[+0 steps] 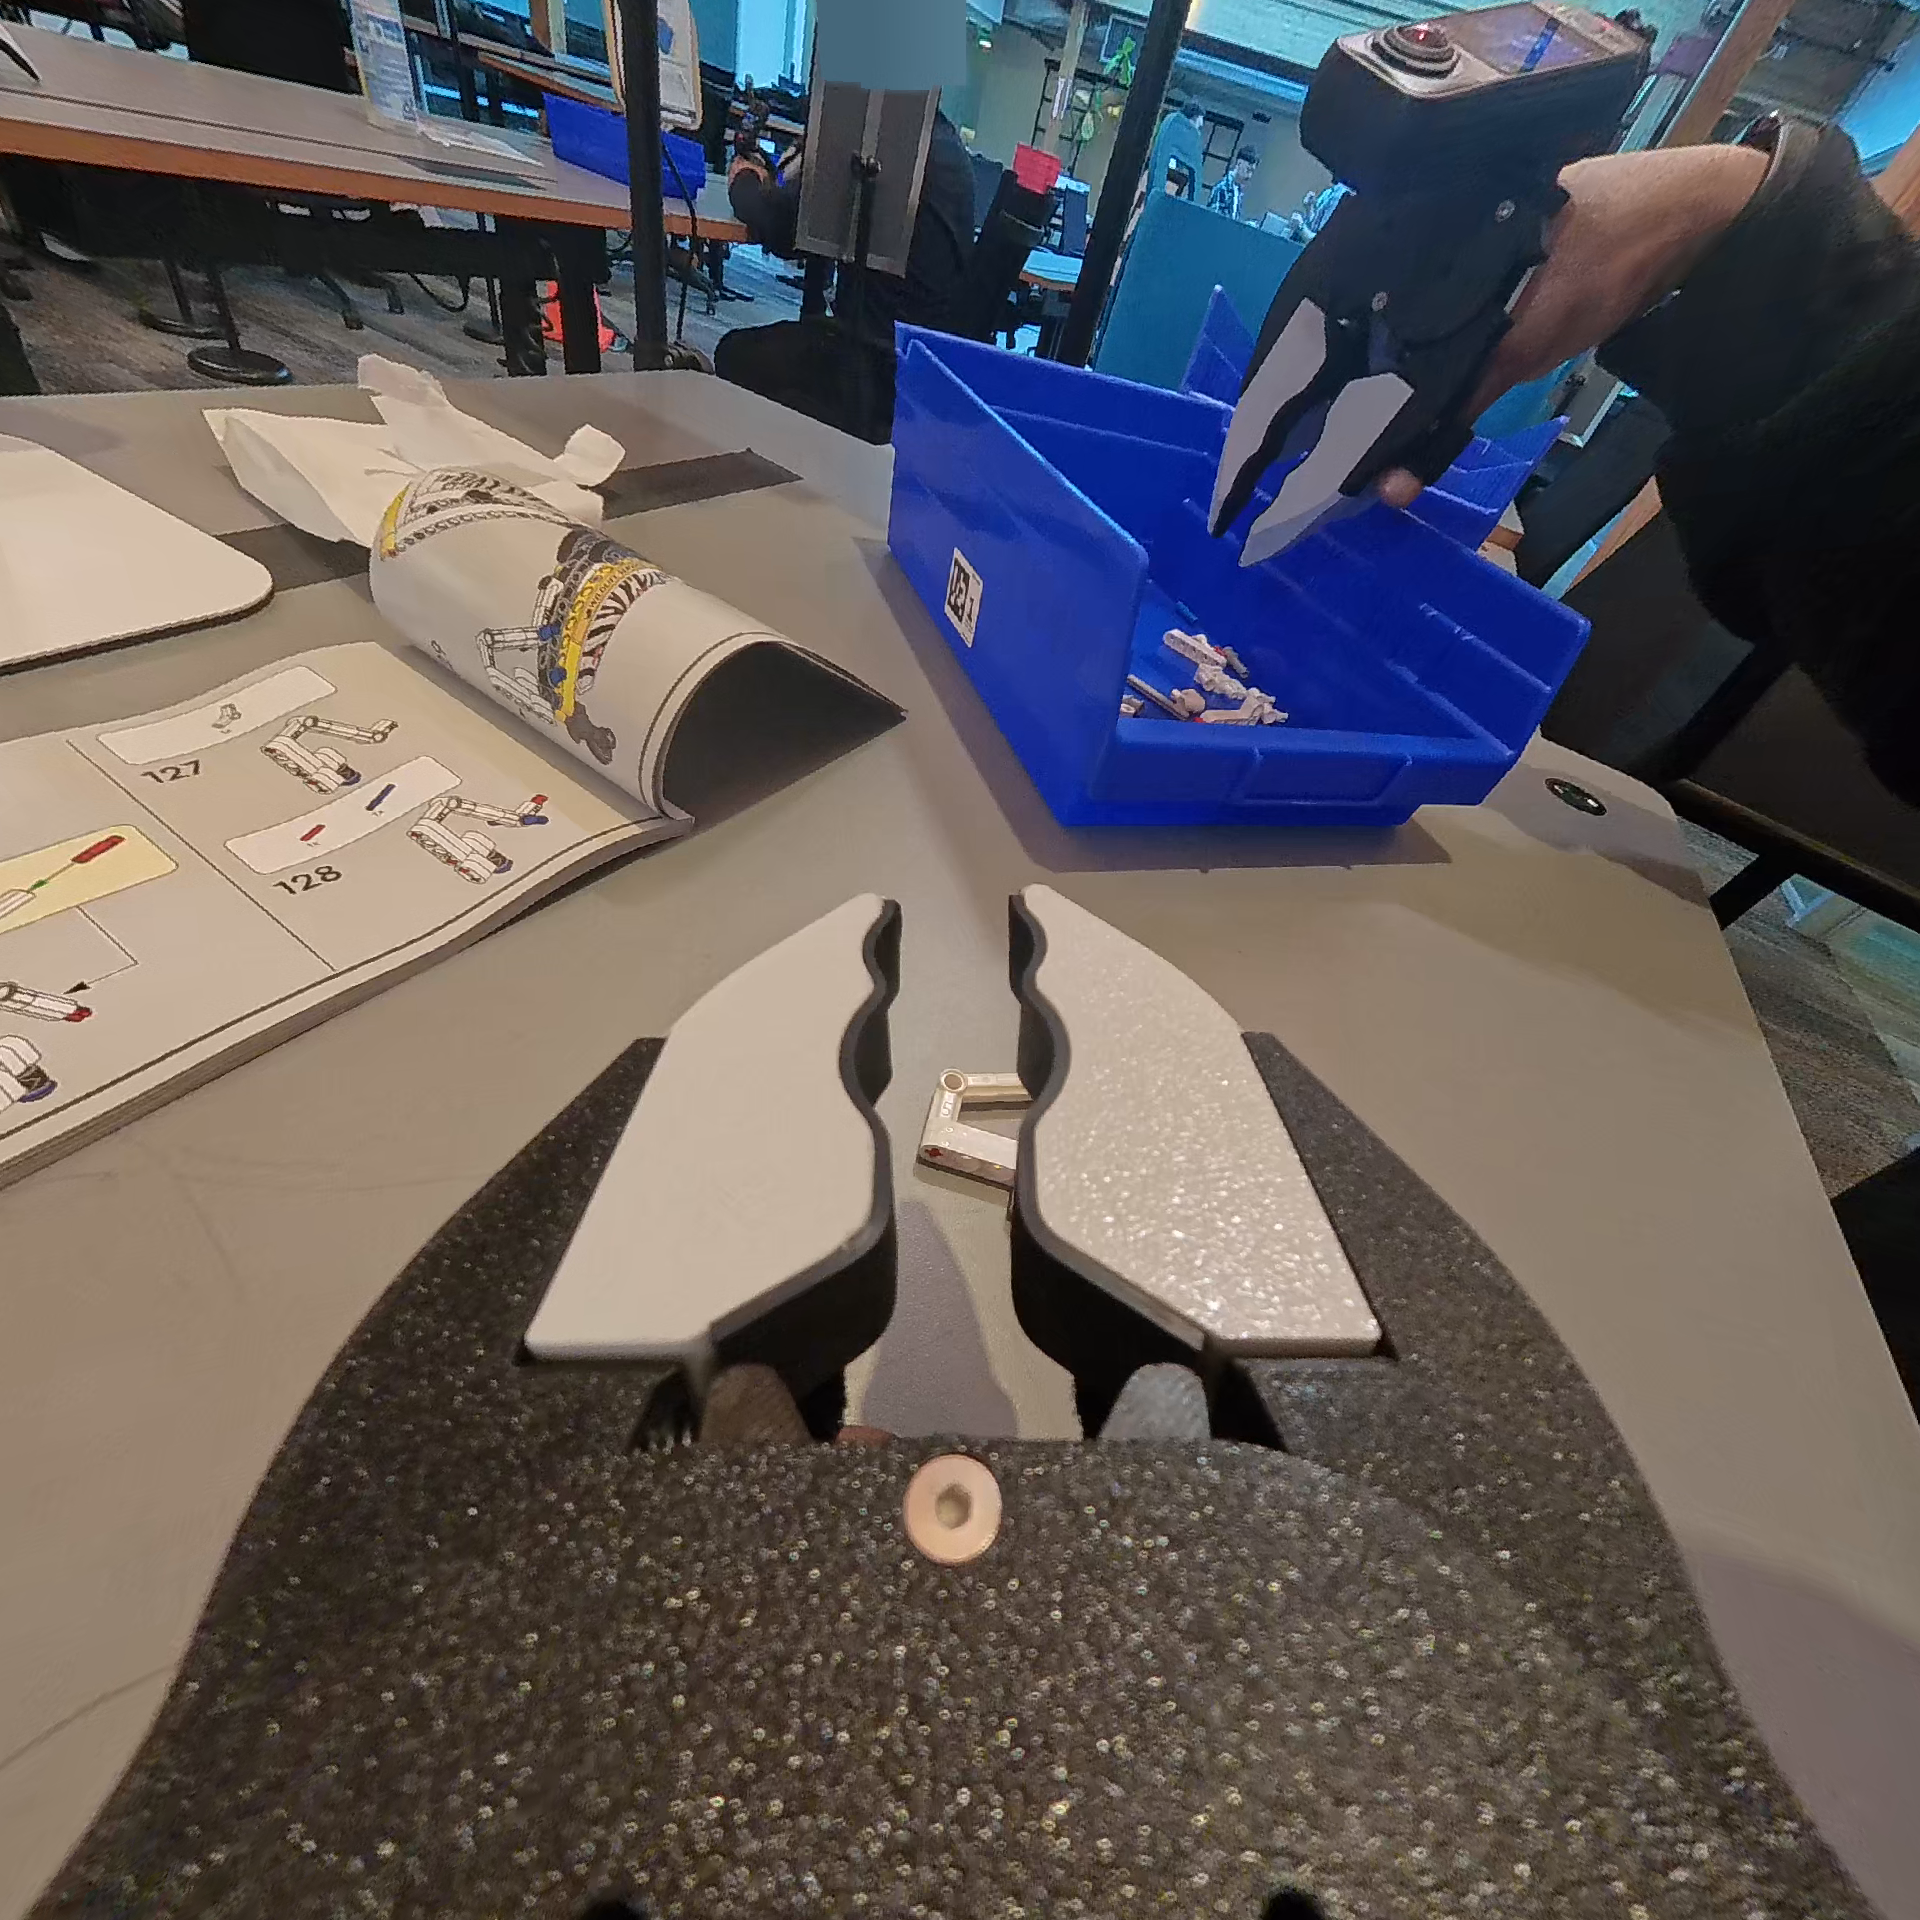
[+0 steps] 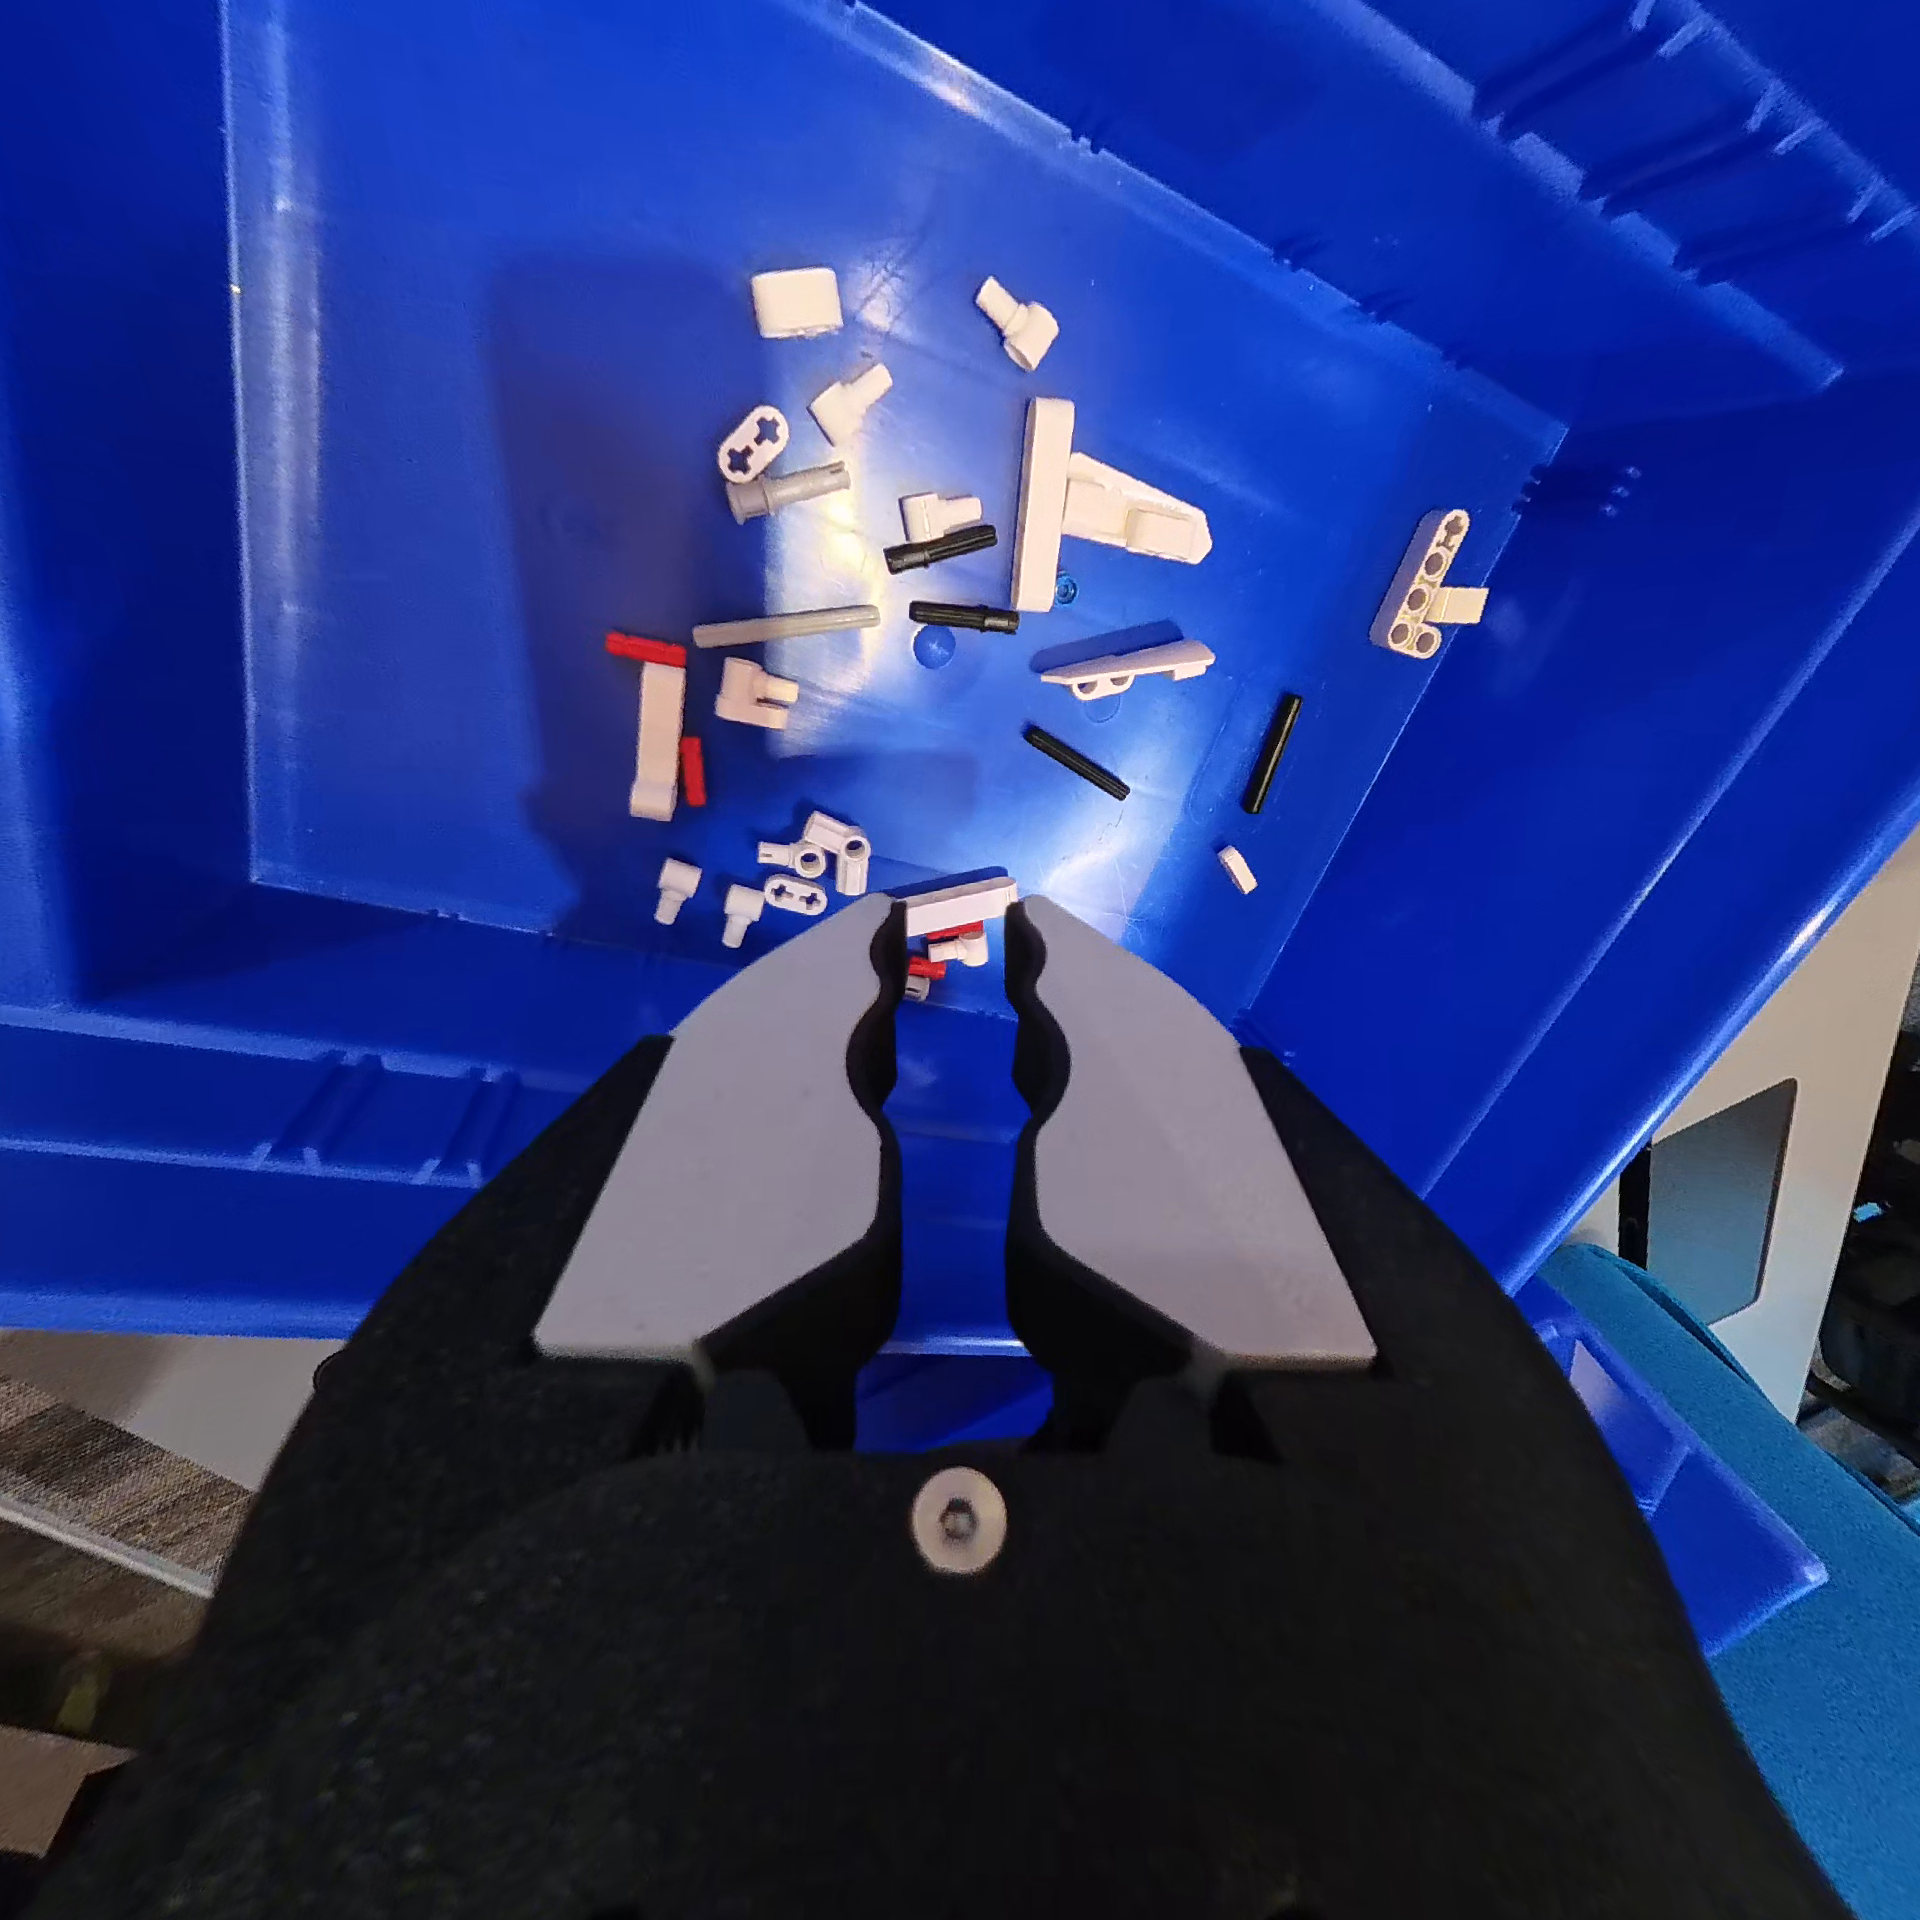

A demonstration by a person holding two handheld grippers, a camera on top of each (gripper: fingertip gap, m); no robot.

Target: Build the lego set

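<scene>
My left gripper [image 1: 956,904] hovers low over the grey table [image 1: 1299,1039]. It is shut on a small white bent piece with a red pin [image 1: 966,1127], which sits far back between the pads against the right one. My right gripper [image 2: 956,909] hangs above the blue bin [image 2: 312,1091] with its jaws a little apart and nothing between them. It also shows in the left wrist view [image 1: 1242,540], held by a person's hand [image 1: 1621,239] over the bin [image 1: 1018,582]. A white beam with a red pin [image 2: 956,896] lies on the bin floor just past the fingertips.
Several small white, grey, black and red parts [image 2: 1039,499] lie on the bin floor. An open instruction booklet [image 1: 312,831] lies left of the bin, with crumpled white paper [image 1: 416,457] behind it. A white board [image 1: 104,561] is at the far left. Desks and chairs stand behind.
</scene>
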